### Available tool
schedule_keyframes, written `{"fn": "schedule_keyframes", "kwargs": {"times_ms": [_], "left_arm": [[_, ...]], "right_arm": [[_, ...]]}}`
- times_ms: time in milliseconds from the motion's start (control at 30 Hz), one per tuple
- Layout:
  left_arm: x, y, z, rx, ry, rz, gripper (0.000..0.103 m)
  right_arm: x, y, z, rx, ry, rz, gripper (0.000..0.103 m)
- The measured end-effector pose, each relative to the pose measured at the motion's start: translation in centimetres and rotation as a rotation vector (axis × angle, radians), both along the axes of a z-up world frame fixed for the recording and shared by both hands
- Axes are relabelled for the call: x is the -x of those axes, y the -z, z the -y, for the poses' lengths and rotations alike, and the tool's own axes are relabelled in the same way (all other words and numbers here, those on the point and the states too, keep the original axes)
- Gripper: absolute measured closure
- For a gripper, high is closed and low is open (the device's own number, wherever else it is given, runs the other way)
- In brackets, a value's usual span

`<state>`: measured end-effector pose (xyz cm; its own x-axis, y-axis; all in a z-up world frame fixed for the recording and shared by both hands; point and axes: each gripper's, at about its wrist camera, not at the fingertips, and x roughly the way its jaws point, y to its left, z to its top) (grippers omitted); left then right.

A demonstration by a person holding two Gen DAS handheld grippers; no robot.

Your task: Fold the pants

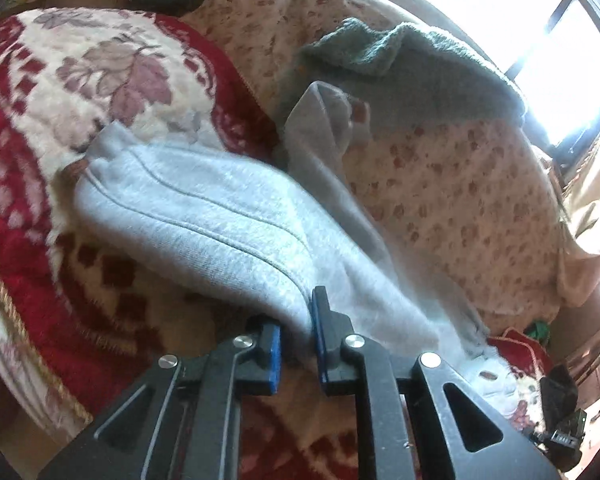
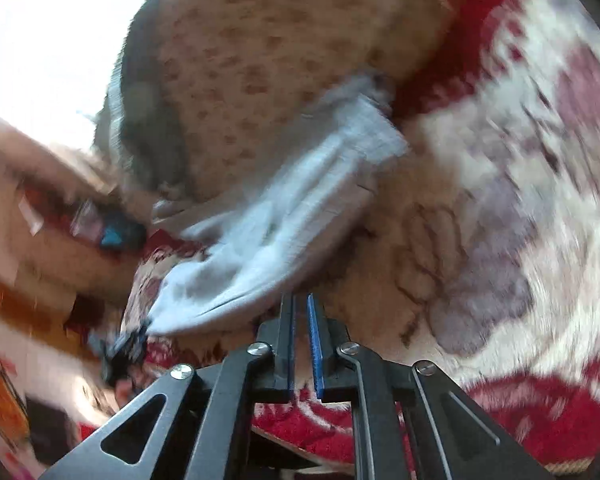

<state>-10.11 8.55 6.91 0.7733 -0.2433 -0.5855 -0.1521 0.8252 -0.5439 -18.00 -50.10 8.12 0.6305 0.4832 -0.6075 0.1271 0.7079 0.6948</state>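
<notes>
Left hand-held gripper pinches pants; right hand-held gripper nearly closed, holds nothing. Fold just started, pants not flat yet.

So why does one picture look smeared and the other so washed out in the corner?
Right wrist view: motion blur smears the grey pants and the red floral blanket; upper left is blown out white. Left wrist view: sharper, but the window glares, and the fisheye lens bends everything toward the edges.
</notes>
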Motion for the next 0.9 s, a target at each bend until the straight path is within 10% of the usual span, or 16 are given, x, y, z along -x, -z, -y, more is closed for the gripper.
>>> {"fn": "schedule_keyframes", "kwargs": {"times_ms": [67, 133, 467, 500, 567, 900], "left_arm": [[0.5, 0.7, 0.0, -0.002, -0.007, -0.019, 0.09], [0.7, 1.2, 0.0, 0.0, -0.012, -0.032, 0.09], [0.0, 1.5, 0.9, -0.038, -0.017, -0.06, 0.09], [0.0, 1.5, 0.9, -0.041, -0.016, -0.062, 0.09], [0.0, 1.4, 1.0, -0.052, -0.015, -0.062, 0.09], [1.8, 0.5, 0.9, -0.069, 0.017, -0.023, 0.09]], "right_arm": [[-0.7, 1.0, 0.3, -0.041, 0.036, -0.002, 0.033], [-1.3, 1.4, 0.8, -0.129, 0.102, 0.042, 0.014], [-10.0, 4.6, 2.6, -0.164, 0.191, -0.005, 0.014], [-10.3, 5.3, 3.1, -0.201, 0.205, 0.015, 0.024], [-10.4, 5.1, 3.3, -0.207, 0.197, 0.055, 0.074], [-1.3, 0.2, 1.8, -0.037, 0.047, 0.145, 0.081]]}}
